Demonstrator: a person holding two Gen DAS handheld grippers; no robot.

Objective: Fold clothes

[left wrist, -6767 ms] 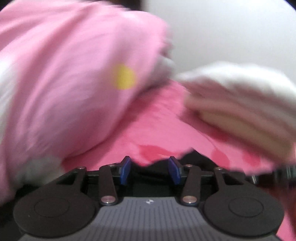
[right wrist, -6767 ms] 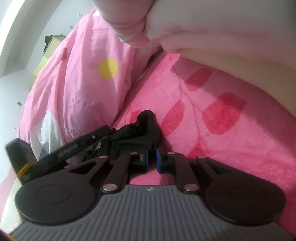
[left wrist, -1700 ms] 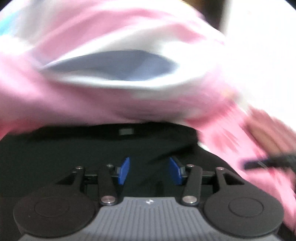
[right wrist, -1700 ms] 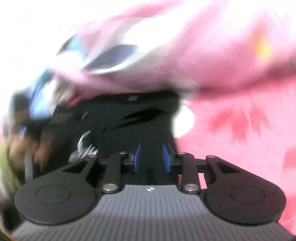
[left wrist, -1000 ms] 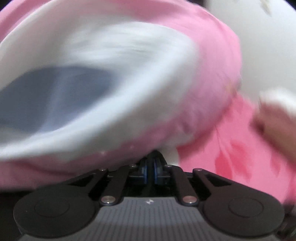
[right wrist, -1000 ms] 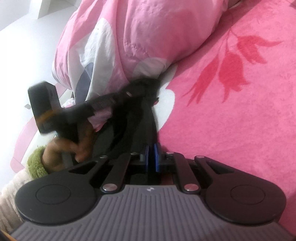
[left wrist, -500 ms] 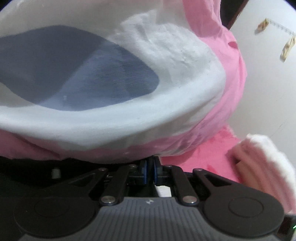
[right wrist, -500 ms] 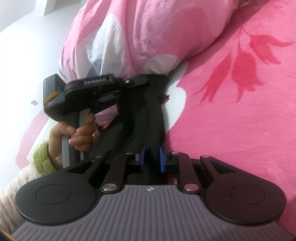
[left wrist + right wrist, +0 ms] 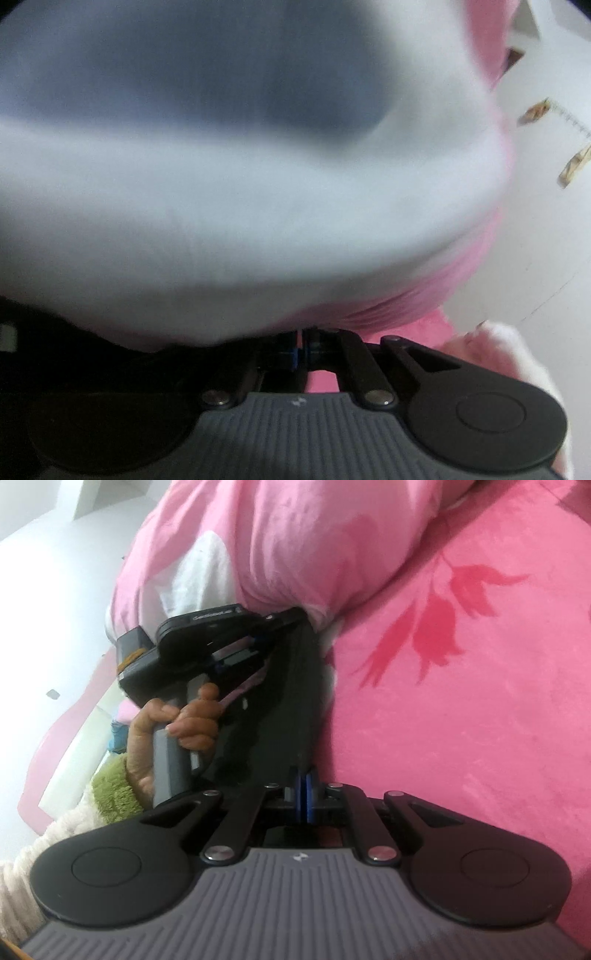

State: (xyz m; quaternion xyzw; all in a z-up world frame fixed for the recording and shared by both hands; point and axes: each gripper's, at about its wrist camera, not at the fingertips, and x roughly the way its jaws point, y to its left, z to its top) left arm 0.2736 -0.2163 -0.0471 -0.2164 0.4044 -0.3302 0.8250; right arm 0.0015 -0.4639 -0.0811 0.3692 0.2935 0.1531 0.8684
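A black garment (image 9: 291, 709) lies stretched in a narrow strip on the pink flowered blanket (image 9: 480, 720). My right gripper (image 9: 304, 797) is at its near end, and its blue pads are closing together on the cloth edge. My left gripper (image 9: 291, 618), held by a hand (image 9: 184, 723), has its tips at the garment's far end, tucked under the pink quilt (image 9: 295, 535). In the left wrist view the left gripper (image 9: 301, 356) has its jaws closing, almost together, with black cloth (image 9: 92, 354) at them. The quilt's white and grey patch (image 9: 258, 184) fills most of that view, blurred.
The bulky quilt rests against the garment's far end. A green cuff (image 9: 110, 786) and a fluffy cream sleeve (image 9: 22, 871) are at the left. A second fluffy sleeve (image 9: 509, 354) shows at the right. A white wall (image 9: 546, 221) stands behind.
The left gripper sank and rolled, pushing closer under the quilt. The right jaws parted a little half a second ago and are now together on the black cloth.
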